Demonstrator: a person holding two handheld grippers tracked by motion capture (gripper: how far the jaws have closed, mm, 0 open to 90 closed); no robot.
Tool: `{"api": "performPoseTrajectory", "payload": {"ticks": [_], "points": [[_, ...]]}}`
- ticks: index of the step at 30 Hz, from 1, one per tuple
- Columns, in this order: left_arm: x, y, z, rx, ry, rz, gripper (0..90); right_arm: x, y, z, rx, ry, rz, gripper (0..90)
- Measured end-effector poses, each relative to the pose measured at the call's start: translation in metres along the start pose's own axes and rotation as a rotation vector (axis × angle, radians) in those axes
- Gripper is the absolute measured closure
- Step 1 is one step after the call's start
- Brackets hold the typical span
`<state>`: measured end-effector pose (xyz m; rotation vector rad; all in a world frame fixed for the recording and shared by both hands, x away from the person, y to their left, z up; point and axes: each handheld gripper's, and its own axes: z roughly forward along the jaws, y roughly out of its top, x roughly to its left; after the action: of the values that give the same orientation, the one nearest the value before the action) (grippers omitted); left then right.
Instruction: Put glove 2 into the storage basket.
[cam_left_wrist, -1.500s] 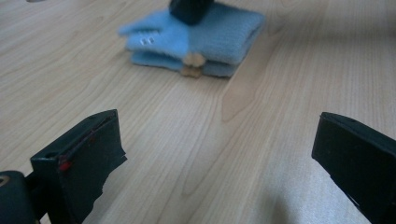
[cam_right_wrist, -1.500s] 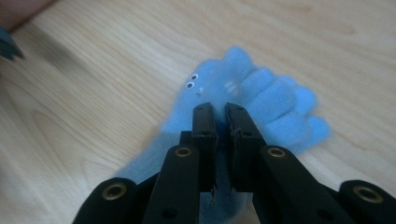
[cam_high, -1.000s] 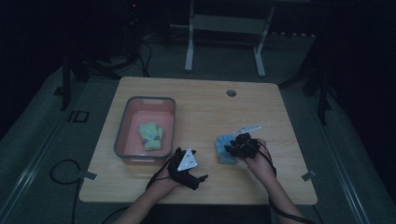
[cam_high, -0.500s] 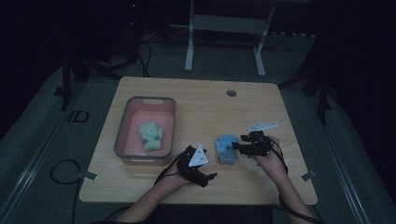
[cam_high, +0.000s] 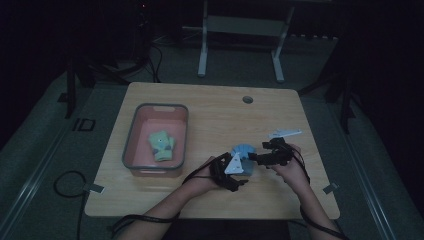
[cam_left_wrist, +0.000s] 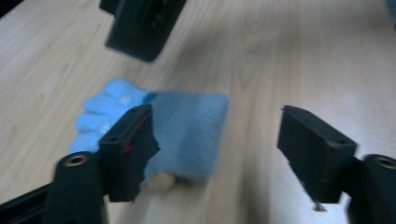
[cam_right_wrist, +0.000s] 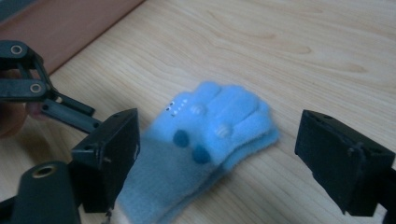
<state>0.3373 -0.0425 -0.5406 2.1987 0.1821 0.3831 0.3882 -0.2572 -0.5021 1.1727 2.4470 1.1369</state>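
Dim room, wooden tabletop (cam_high: 210, 115). Blue gloves (cam_right_wrist: 205, 140) lie between both hand-held grippers. Left hand-held gripper (cam_left_wrist: 219, 140) closing, jaws apart; right hand-held gripper (cam_right_wrist: 219, 158) just opened, apart. Grip cuff squarely.

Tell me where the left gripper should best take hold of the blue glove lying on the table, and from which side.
Probably the grey-blue cuff end of the blue glove, coming down from above. The glove lies flat on the wooden table, and the cuff is a plain, thick band, easier to pinch than the stubby fingers. The left gripper already has its jaws apart over that end, nearly straddling the cuff.
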Motion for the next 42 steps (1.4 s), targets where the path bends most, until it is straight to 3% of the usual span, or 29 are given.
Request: {"api": "performPoseTrajectory", "payload": {"ticks": [2, 9, 16, 23, 26, 33, 36, 42], "points": [[0.003, 0.0, 0.007, 0.022, -0.003, 0.023, 31.8, -0.003, 0.0, 0.002, -0.02, -0.02, 0.0, 22.6], [0.007, -0.003, 0.027, 0.088, -0.038, 0.05, 42.2, -0.015, 0.002, 0.027, 0.022, -0.051, 0.014, 29.5], [0.01, -0.001, 0.038, 0.139, 0.004, 0.054, 50.2, -0.019, -0.005, 0.05, 0.07, -0.07, 0.027, 29.6], [0.013, -0.002, 0.037, 0.138, 0.011, 0.043, 65.5, -0.019, -0.011, 0.057, 0.094, -0.084, 0.028, 29.3], [0.014, -0.004, 0.036, 0.137, 0.011, 0.041, 69.0, -0.017, -0.01, 0.057, 0.099, -0.065, 0.025, 36.7], [0.016, -0.003, 0.035, 0.145, 0.003, 0.027, 72.3, -0.012, -0.009, 0.06, 0.096, 0.022, 0.029, 68.6], [0.016, -0.004, 0.034, 0.143, 0.002, 0.019, 73.2, -0.009, -0.009, 0.062, 0.097, 0.056, 0.043, 73.9], [0.016, -0.002, 0.027, 0.163, 0.02, 0.017, 74.8, -0.007, -0.006, 0.064, 0.081, 0.077, 0.073, 76.9]]}}
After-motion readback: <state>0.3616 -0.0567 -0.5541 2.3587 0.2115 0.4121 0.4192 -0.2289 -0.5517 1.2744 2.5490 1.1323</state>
